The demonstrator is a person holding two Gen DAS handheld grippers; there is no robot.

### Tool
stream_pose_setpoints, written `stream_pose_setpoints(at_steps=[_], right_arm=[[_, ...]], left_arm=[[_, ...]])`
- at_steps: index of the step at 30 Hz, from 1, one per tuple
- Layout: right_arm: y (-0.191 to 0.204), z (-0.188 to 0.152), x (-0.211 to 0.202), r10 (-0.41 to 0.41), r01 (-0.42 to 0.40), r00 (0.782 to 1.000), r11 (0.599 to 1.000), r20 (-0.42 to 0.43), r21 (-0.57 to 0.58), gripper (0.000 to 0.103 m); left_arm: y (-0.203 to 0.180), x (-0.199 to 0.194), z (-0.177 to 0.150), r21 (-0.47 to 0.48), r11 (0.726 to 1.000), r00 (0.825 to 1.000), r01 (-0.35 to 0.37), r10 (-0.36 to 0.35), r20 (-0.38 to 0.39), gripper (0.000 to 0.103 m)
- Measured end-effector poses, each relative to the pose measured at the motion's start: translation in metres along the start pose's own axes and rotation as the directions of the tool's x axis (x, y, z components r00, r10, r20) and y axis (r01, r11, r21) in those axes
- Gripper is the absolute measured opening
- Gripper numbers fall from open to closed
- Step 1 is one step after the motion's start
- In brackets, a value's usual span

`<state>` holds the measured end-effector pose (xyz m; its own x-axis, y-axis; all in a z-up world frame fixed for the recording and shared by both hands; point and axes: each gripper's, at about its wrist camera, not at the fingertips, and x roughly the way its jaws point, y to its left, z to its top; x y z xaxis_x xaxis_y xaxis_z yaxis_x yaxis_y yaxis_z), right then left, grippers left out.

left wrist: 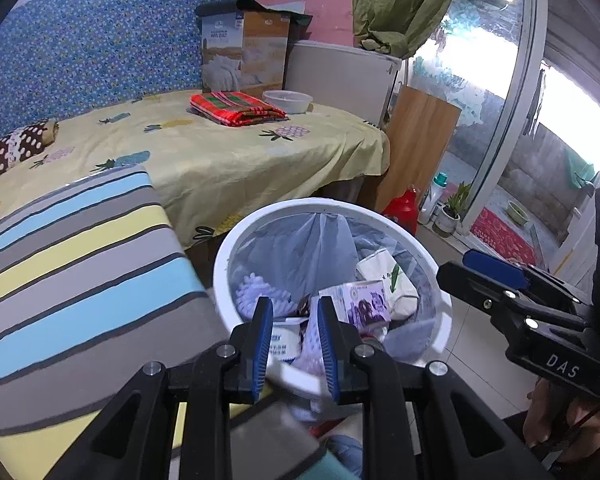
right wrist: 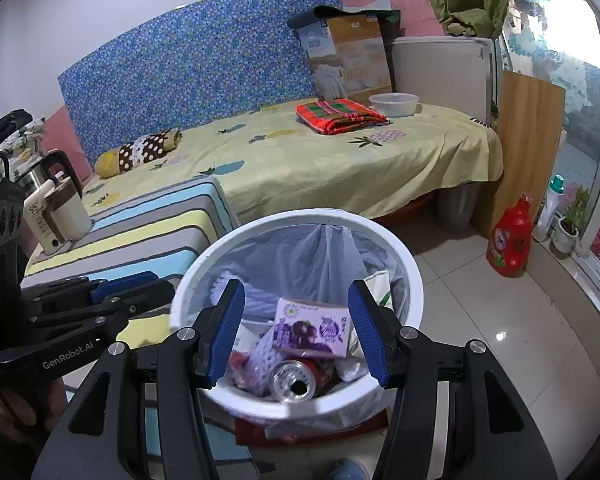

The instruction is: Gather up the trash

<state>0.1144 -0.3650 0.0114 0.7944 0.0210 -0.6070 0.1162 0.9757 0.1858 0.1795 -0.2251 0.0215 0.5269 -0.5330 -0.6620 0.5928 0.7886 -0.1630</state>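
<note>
A white round trash bin (left wrist: 220, 264) (right wrist: 416, 292) with a clear liner stands on the floor beside a striped table. Inside lie a purple carton (left wrist: 366, 304) (right wrist: 312, 326), a white carton (left wrist: 384, 276), white foam netting (left wrist: 256, 292) and a drink can (right wrist: 294, 380). My left gripper (left wrist: 294, 344) hovers over the bin's near rim with a narrow gap between its pads; blurred white trash (left wrist: 296, 376) shows between and below them. My right gripper (right wrist: 298, 330) is open and empty over the bin. Each gripper shows in the other's view: the right gripper (left wrist: 496, 276), the left gripper (right wrist: 112, 288).
The striped table (left wrist: 80, 264) (right wrist: 140, 228) is left of the bin and holds a kettle (right wrist: 56, 208). A bed (left wrist: 220, 148) lies behind with a red cloth (left wrist: 236, 108) and plastic tub (left wrist: 288, 100). A red detergent jug (right wrist: 510, 240) and bottles stand by the window.
</note>
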Motion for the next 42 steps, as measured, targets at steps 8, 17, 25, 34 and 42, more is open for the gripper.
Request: stream_pose_setpoints(at_steps=[8, 17, 25, 34, 42], right_arm=[[0.012, -0.023, -0.021, -0.012, 0.012, 1.0, 1.0, 0.01, 0.008, 0.056], [0.027, -0.038, -0.034, -0.024, 0.024, 1.0, 0.999, 0.0, -0.023, 0.056], [0.041, -0.042, -0.037, -0.032, 0.035, 0.999, 0.996, 0.042, -0.077, 0.056], [0.042, -0.046, -0.042, -0.031, 0.035, 0.998, 0.996, 0.053, -0.086, 0.056], [0.041, -0.048, -0.041, -0.03, 0.034, 0.998, 0.997, 0.047, -0.075, 0.056]], left_arm=[[-0.007, -0.039, -0.029, 0.01, 1.0, 0.999, -0.025, 0.025, 0.021, 0.023], [-0.012, -0.062, -0.062, 0.009, 0.999, 0.998, -0.048, 0.048, 0.033, 0.023], [-0.004, -0.064, -0.08, -0.006, 0.997, 0.996, -0.08, 0.081, 0.028, 0.026], [0.006, -0.058, -0.08, -0.057, 0.99, 0.991, -0.132, 0.134, 0.029, 0.026], [-0.003, -0.056, -0.082, -0.033, 0.986, 0.986, -0.163, 0.164, 0.038, 0.026]])
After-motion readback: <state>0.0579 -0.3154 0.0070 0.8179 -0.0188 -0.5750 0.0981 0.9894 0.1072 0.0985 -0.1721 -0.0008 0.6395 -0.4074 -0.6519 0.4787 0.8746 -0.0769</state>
